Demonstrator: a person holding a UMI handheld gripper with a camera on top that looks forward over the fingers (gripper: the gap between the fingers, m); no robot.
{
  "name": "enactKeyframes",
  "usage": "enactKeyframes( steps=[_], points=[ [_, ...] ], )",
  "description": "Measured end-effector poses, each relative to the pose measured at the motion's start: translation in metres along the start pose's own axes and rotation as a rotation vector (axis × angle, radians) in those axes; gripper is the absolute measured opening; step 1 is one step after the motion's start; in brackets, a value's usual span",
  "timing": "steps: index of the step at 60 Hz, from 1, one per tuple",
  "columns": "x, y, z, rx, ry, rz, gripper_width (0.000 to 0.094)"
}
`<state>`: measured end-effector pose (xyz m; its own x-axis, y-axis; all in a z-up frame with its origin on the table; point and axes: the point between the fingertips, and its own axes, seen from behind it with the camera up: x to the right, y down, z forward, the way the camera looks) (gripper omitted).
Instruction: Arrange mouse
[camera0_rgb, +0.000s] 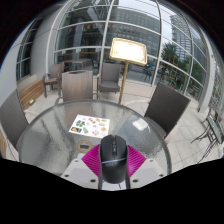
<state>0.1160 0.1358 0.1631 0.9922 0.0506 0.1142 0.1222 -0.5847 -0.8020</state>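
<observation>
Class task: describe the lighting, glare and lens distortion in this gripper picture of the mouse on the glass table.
Gripper view: bright daylight through the windows; soft sheen on the glass table; fisheye bends window frames and table rim; the mouse, between the gripper fingers, looks sharp.

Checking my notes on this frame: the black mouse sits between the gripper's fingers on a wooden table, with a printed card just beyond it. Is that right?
Not quite: the gripper view shows a glass table, not a wooden one. The rest holds: the black mouse sits between the gripper fingers, with the printed card just beyond it.
</observation>
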Motion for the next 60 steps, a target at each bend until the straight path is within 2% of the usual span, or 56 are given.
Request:
enactKeyframes(
  steps=[3,4,10,20,22,24,36,38,43,60],
  points=[
    [0.009,0.038,0.019,-0.073,0.007,0.004,0.0311],
    [0.009,0.066,0.022,-0.095,0.004,0.01,0.0312],
    [0.001,0.121,0.049,-0.193,-0.034,0.05,0.0312],
    [-0.017,0.179,0.063,-0.249,-0.077,0.079,0.0312],
    [-0.016,0.175,0.064,-0.213,-0.069,0.075,0.0314],
    [-0.017,0.175,0.066,-0.22,-0.068,0.071,0.0322],
    [-0.015,0.175,0.067,-0.217,-0.072,0.091,0.0504],
    [-0.01,0.175,0.067,-0.227,-0.053,0.092,0.0586],
    [-0.001,0.169,0.057,-0.246,-0.013,0.059,0.0858],
    [-0.009,0.059,-0.051,-0.041,-0.01,0.093,0.0874]
  ],
)
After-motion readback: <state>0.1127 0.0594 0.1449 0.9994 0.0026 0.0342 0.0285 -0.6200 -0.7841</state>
